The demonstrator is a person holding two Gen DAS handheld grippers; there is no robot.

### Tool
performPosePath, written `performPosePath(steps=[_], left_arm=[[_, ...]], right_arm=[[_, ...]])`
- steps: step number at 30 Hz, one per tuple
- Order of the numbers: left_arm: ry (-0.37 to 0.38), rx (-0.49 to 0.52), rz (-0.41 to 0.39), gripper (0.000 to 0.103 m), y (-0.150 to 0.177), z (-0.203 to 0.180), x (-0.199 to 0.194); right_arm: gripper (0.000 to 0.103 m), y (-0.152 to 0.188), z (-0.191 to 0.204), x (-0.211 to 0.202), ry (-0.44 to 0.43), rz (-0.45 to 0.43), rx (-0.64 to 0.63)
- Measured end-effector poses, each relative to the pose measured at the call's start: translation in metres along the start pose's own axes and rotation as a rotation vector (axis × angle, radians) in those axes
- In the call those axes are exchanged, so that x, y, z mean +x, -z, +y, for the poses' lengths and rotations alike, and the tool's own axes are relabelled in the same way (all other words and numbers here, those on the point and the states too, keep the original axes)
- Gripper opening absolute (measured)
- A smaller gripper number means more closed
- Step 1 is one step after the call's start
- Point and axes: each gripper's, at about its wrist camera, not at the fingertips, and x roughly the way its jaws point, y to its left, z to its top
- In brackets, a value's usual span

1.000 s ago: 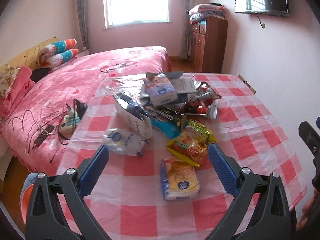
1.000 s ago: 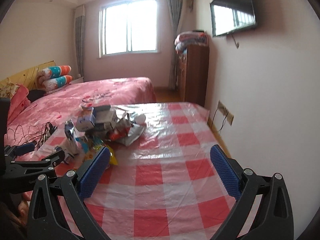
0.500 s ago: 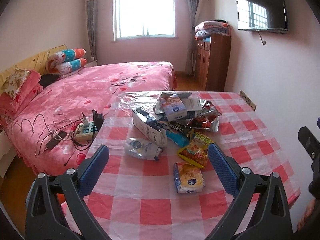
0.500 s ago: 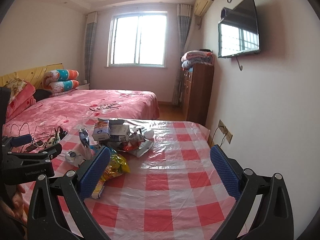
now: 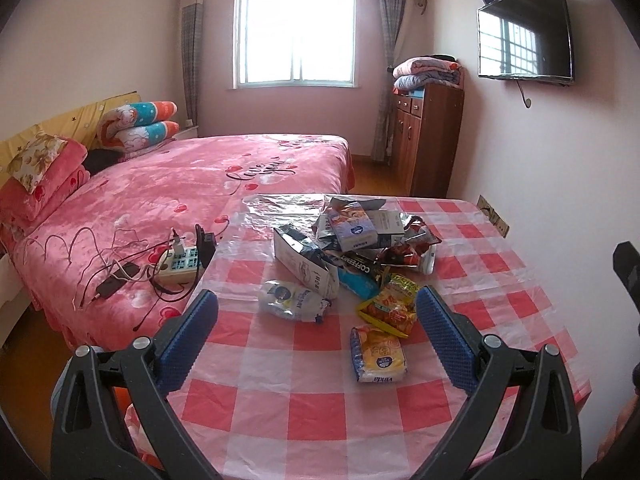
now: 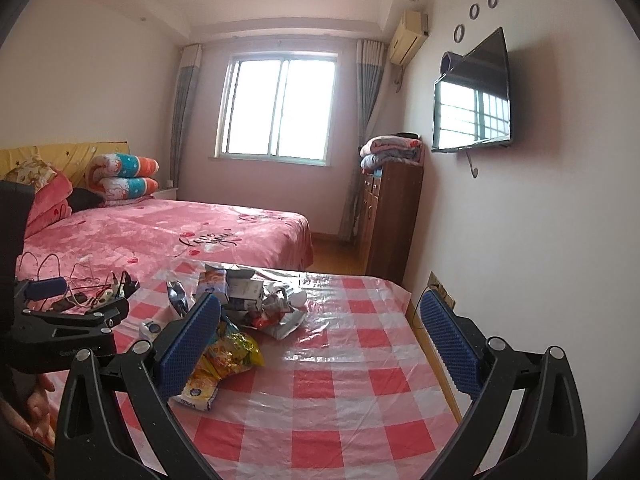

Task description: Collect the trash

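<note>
Daylight floods in from the window [image 5: 294, 32], whose panes are blown out white in both views. The room is bright and evenly lit, with soft shadows. Below the window, the plastic tablecloth [image 6: 360, 360] shows patches of glare. The TV [image 5: 526, 30] mirrors the window. Fisheye bending curves the walls, and dark vignetting fills the corners. Focus is fairly sharp throughout.

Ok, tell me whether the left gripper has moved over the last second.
Yes. The left gripper has pulled up and back from the table: the wrappers look smaller, and the window now shows whole.
</note>
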Motion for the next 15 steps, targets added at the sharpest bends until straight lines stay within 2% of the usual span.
performPosePath(steps=[9,15], left_arm=[[-0.017,-0.016,0.011,0.099,0.003,0.006,0.004],[-0.033,-0.031,0.042,0.099,0.007,0.013,0.017]], right_arm=[[0.099,-0.004,0.003,-0.006,-0.03,-0.023,0.002],[0.099,0.0,0.006,0.008,-0.062,0.014,0.016]])
